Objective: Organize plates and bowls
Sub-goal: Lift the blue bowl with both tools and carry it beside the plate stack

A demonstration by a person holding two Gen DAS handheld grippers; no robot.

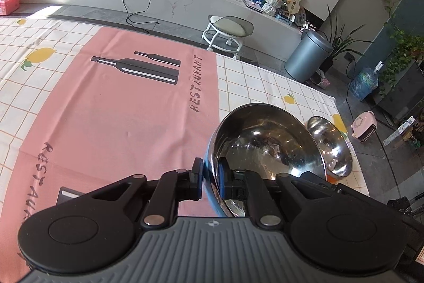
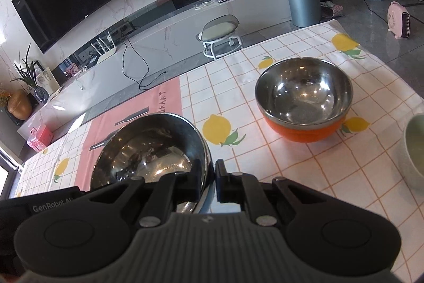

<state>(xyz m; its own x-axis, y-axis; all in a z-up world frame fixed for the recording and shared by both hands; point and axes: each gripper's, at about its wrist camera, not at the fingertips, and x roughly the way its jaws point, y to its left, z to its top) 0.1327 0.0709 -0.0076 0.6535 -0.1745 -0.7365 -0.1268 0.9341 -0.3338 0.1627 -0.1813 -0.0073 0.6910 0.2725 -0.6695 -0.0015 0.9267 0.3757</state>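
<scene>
A steel bowl with a blue outside (image 1: 265,145) is held tilted above the pink placemat (image 1: 119,110). My left gripper (image 1: 210,177) is shut on its near rim, one finger outside and one inside. The same bowl (image 2: 148,147) shows in the right wrist view, where my right gripper (image 2: 208,179) is shut on its right rim. A steel bowl with an orange outside (image 2: 304,100) stands upright on the tablecloth to the right; it also shows in the left wrist view (image 1: 331,147) behind the blue bowl. A pale green bowl (image 2: 414,150) sits at the far right edge.
The table has a white checked cloth with lemons (image 2: 265,177). Its far edge faces a white stool (image 1: 228,31), a grey bin (image 1: 307,57) and a TV bench. A pink heater (image 2: 398,20) stands on the floor to the right.
</scene>
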